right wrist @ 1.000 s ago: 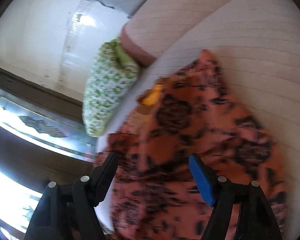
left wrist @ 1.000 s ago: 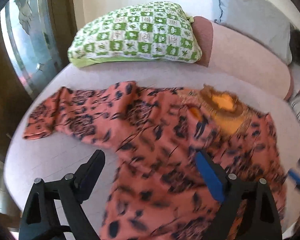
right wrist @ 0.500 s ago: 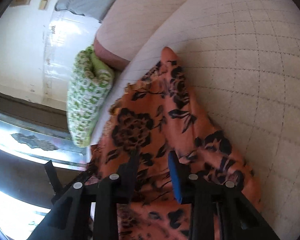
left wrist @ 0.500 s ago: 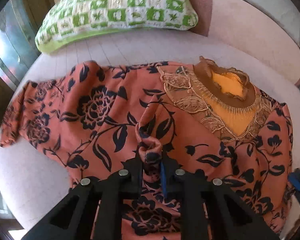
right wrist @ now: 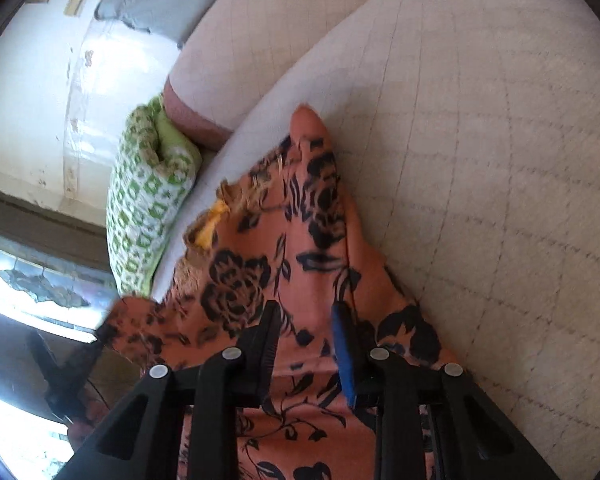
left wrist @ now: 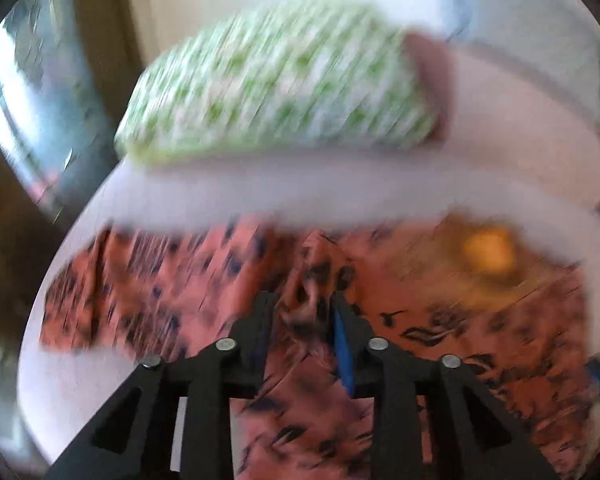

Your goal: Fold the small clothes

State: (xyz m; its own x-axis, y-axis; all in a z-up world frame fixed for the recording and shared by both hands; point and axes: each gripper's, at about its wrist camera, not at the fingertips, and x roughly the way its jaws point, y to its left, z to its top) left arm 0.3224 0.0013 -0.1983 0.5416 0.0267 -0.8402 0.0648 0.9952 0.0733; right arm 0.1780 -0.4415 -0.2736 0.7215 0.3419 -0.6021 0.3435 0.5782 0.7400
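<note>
The orange garment with black flower print (left wrist: 440, 320) lies on the pale quilted sofa seat (right wrist: 480, 160). My left gripper (left wrist: 303, 312) is clamped on a bunched fold of it; that view is blurred. My right gripper (right wrist: 306, 320) pinches the cloth too, and its view alone shows the print sharply, beside the green checked pillow (right wrist: 144, 216).

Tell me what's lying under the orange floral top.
The orange floral top lies on the pale quilted sofa seat, bare around it. What the cloth covers is hidden. Both the left gripper and right gripper pinch it.
</note>
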